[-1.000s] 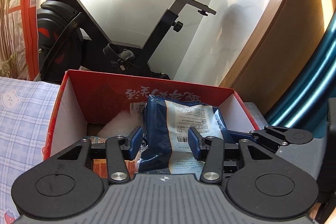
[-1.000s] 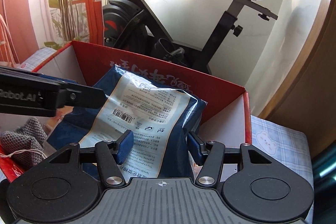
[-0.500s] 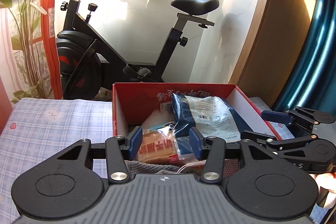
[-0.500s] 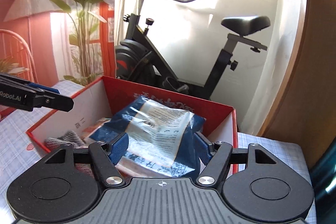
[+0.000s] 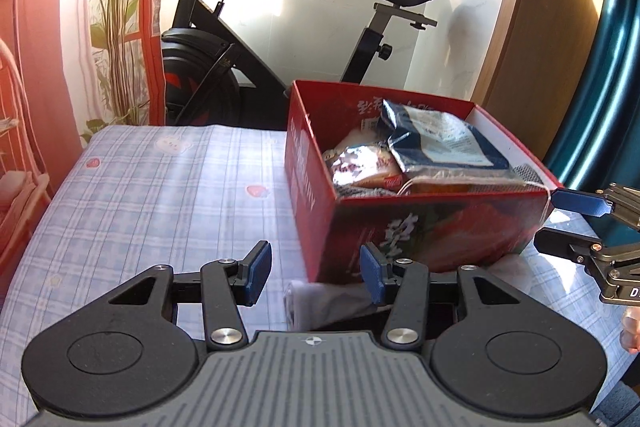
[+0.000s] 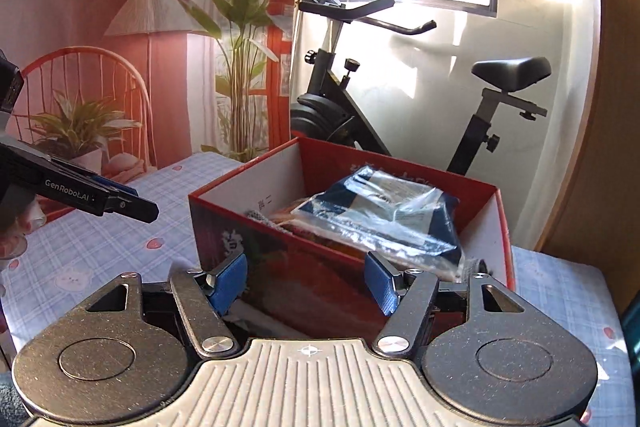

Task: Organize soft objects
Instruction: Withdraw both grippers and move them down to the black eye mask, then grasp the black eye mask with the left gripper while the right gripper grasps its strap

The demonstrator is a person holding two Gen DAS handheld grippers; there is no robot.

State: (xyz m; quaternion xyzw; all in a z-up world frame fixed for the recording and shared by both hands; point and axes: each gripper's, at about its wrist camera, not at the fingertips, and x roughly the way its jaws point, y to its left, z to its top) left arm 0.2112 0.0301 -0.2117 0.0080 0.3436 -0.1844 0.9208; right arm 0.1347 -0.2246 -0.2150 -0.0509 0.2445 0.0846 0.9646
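Note:
A red cardboard box (image 5: 420, 227) (image 6: 320, 275) stands on a blue checked cloth. Inside lie a blue-and-white plastic packet (image 5: 440, 143) (image 6: 384, 207), a shiny wrapped bread pack (image 5: 360, 167) and a grey knitted item (image 5: 360, 191). A grey rolled cloth (image 5: 324, 301) lies on the table just in front of the box, near my left gripper (image 5: 314, 273), which is open and empty. My right gripper (image 6: 306, 283) is open and empty, close to the box's front wall. Each gripper shows at the edge of the other's view.
The checked tablecloth (image 5: 160, 195) stretches left of the box. A black exercise bike (image 5: 248, 51) stands behind the table by a white wall. A plant (image 6: 240, 47), a lamp and a red chair (image 6: 84, 95) are at the left. A wooden panel (image 5: 532, 27) is at the right.
Both grippers have pulled back and up out of the box, leaving the blue packet lying inside. The whole box and the cloth in front of it are in sight now.

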